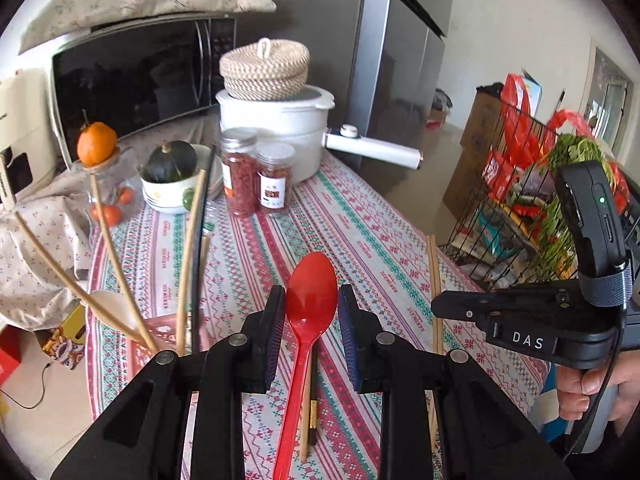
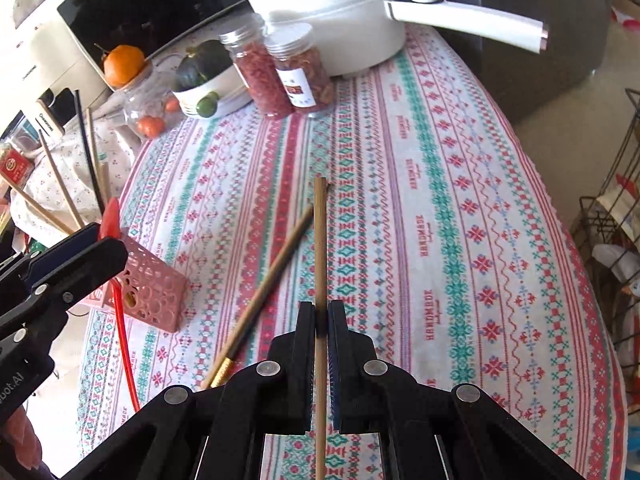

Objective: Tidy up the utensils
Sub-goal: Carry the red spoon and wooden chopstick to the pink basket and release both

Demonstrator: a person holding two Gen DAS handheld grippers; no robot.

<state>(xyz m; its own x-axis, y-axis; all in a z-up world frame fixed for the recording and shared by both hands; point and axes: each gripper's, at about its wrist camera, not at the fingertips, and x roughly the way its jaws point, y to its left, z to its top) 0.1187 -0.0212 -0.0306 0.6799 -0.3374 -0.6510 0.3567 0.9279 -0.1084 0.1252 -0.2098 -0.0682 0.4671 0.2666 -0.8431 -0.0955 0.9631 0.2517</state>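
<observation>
My left gripper [image 1: 311, 292] is shut on the bowl of a red plastic spoon [image 1: 308, 344], held above the table; the spoon's handle runs back under the gripper. In the right wrist view the left gripper [image 2: 108, 240] hangs over a pink perforated holder [image 2: 154, 292] that has several chopsticks and a white spoon [image 1: 106, 304] in it. My right gripper [image 2: 321, 308] is shut on a light wooden chopstick [image 2: 320, 240] that points forward. Another chopstick [image 2: 268, 284], dark with a gold band, lies loose on the patterned tablecloth [image 2: 440, 200].
At the back stand a white pot [image 2: 340, 28] with a long handle, two spice jars [image 2: 280, 76], a bowl with a green squash [image 2: 200, 80] and a microwave [image 1: 132, 80]. A wire rack of groceries [image 1: 532, 208] stands past the table's right edge.
</observation>
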